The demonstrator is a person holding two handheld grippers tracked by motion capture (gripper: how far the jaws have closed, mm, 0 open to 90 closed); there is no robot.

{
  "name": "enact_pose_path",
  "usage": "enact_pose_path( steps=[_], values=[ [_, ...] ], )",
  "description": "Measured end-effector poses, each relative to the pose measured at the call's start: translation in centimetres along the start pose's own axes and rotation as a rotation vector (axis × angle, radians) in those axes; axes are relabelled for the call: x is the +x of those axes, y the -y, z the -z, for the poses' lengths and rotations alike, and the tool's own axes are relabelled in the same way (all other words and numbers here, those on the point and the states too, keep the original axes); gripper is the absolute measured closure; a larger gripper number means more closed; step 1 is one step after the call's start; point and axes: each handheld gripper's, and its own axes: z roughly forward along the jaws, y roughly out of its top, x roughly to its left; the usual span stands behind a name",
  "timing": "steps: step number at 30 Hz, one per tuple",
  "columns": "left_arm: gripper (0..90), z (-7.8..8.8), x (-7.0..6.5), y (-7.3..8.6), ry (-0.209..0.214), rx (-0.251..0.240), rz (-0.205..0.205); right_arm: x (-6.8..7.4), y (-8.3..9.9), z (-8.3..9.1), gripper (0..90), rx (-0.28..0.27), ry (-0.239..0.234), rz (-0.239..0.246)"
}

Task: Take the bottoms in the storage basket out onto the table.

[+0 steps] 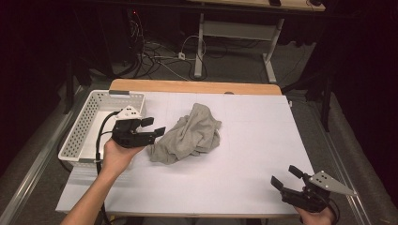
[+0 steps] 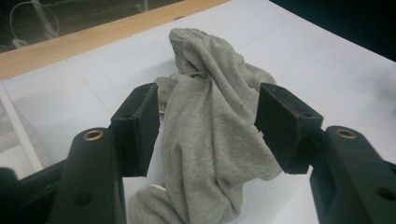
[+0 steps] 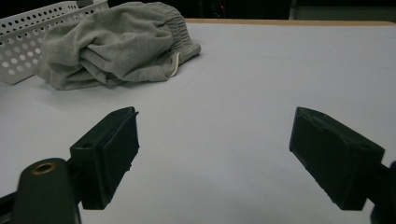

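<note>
Grey jersey cloth, a crumpled garment (image 1: pixel 190 133) with a ribbed waistband and a pale drawstring, lies in a heap on the white table surface (image 1: pixel 244 140), a little left of the middle and just right of a white perforated basket (image 1: pixel 84 129) that stands at the table's left edge. A strip of bare wood (image 1: pixel 195 86) runs along the far edge of the table.

The left gripper (image 1: pixel 156 127), held in the person's left hand (image 1: pixel 117 154), points rightward at the near-left end of the garment. In the left gripper view its two black jaws stand apart on either side of the bunched cloth, and a fold of the garment (image 2: pixel 210 135) rises between them. The left pad seems to brush the fabric's edge and the right pad sits close against it, but the cloth is not pinched flat; the jaws are spread and not clamped on anything.

The right gripper (image 1: pixel 285 177), in the person's right hand (image 1: pixel 319 216), is at the near right corner of the table, well apart from the garment. Its jaws are wide apart with only bare table between them, and from the right gripper view the garment (image 3: pixel 116 44) and the basket (image 3: pixel 28 37) lie far off to the left.
</note>
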Motion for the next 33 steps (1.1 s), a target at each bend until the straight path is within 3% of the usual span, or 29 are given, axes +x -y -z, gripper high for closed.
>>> enact_pose_path(
  steps=[20,33],
  values=[
    [37.4,1.8,0.3,2.4,-0.03,-0.017,0.003,0.1,0.0,0.0,16.1,-0.002,0.006,0.003],
    [36.8,2.9,0.9,4.3,-0.047,-0.039,0.034,0.0,0.0,0.1,16.2,-0.005,0.014,0.0]
  ],
)
